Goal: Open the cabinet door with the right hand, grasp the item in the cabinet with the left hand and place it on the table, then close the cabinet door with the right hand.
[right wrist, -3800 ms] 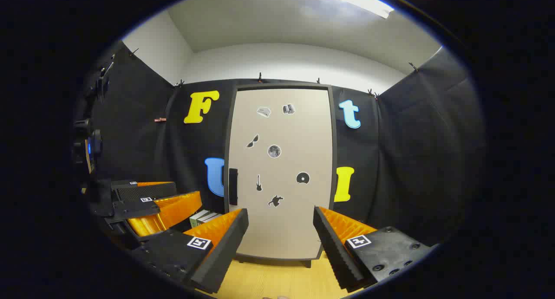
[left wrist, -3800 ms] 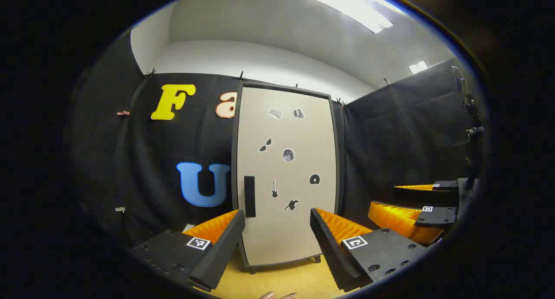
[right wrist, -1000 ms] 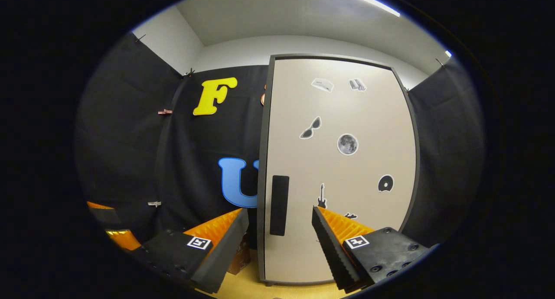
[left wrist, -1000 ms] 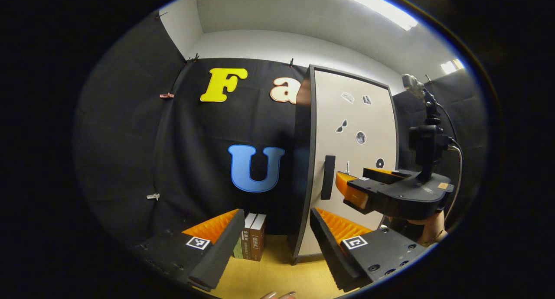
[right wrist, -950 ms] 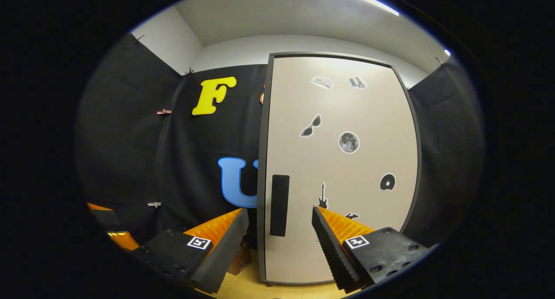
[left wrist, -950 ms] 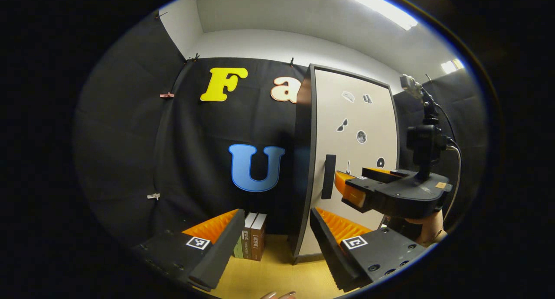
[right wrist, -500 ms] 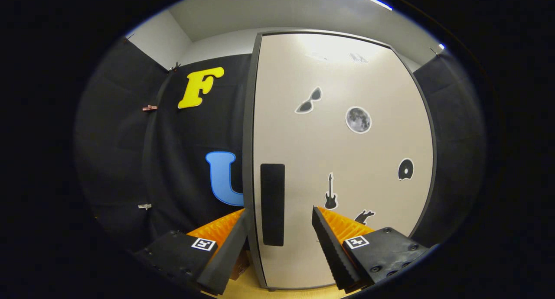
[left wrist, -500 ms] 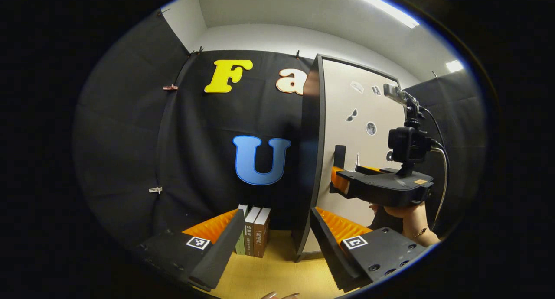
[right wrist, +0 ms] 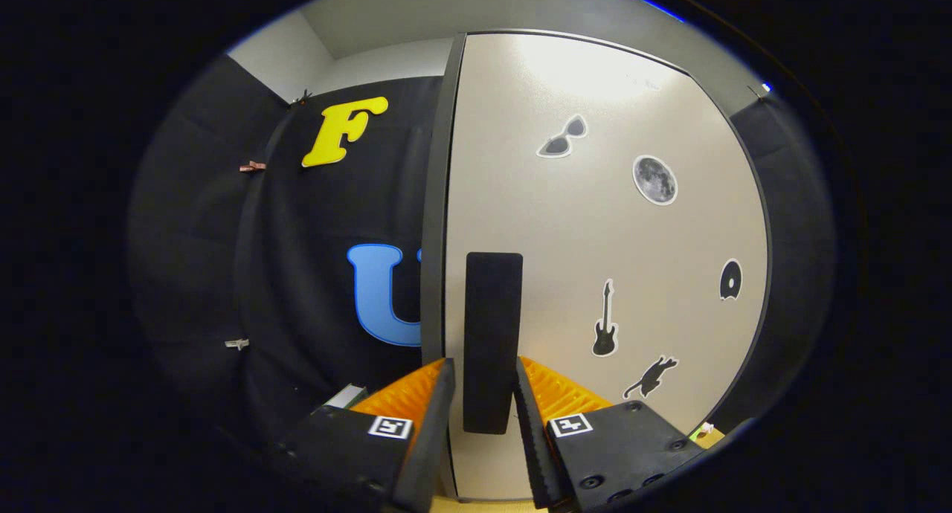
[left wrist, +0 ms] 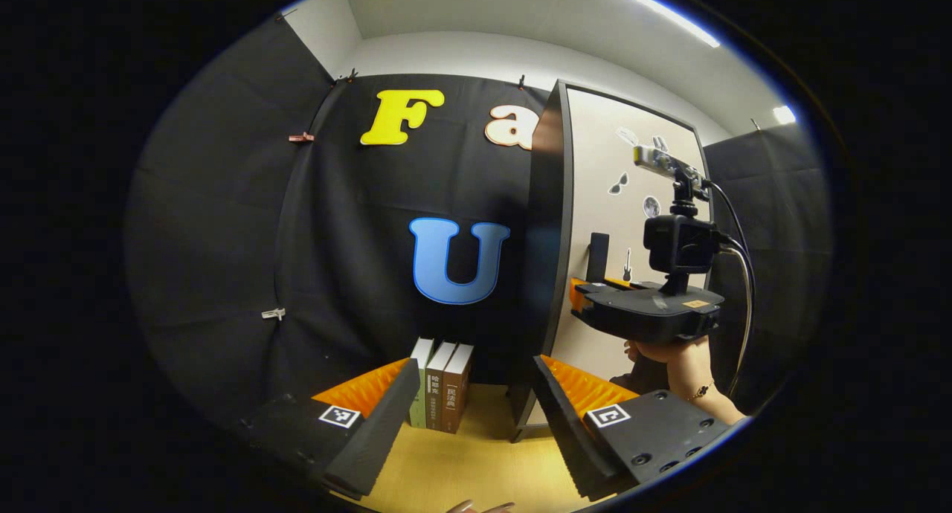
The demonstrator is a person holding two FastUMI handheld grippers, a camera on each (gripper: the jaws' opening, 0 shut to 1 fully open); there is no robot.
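Right gripper [right wrist: 480, 405] jaws narrowed onto door handle [right wrist: 491, 340] lower centre, contact unclear; door [right wrist: 595, 223] not yet pulled. Left gripper [left wrist: 472, 416] wide open; books [left wrist: 440, 386] bottom centre

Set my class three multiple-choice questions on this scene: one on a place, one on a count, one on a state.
1. Where do the books stand?
A on the table, beside the cabinet
B atop the cabinet
C between gripper fingers

2. How many books?
A two
B three
C five

3. The left hand-held gripper is:
A shut on a book
B shut, empty
C open

Key: A, they stand upright on the tabletop; B, three spines show; C, its fingers are wide apart.
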